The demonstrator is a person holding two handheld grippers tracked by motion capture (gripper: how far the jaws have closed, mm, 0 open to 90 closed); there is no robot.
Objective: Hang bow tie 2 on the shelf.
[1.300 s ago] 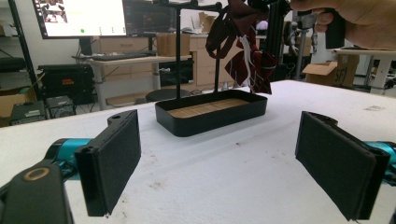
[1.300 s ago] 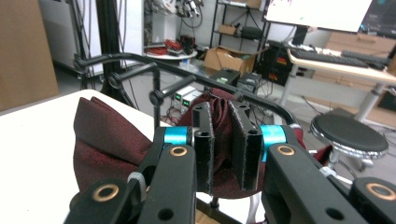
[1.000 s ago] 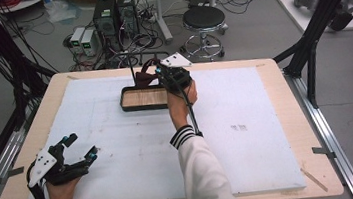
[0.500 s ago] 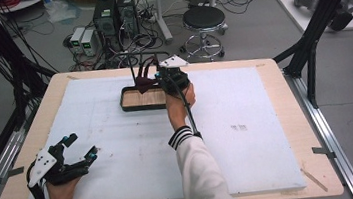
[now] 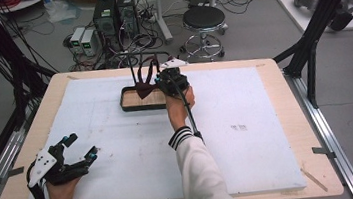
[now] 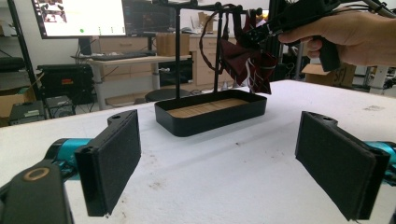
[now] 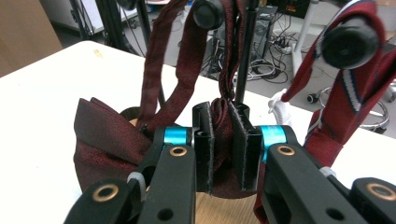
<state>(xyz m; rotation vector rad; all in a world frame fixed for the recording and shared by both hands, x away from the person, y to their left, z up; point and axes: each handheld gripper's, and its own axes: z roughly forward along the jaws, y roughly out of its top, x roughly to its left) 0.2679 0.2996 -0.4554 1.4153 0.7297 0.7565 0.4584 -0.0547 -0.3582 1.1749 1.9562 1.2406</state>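
Right hand-held gripper extended forward on outstretched arm, jaws clamped nearly together. Left hand-held gripper low at near edge, jaws spread wide, nothing between.

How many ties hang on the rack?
2: a dark red bow tie clamped in the right gripper, and a striped tie on the next peg. More may be hidden.

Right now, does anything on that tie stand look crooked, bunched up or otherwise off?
Yes. The dark red bow tie hangs bunched and lopsided from the black stand, its middle pinched between the pads of the right hand-held gripper. A striped tie hangs beside it. The black tray under them sits flat, with nothing spilled.
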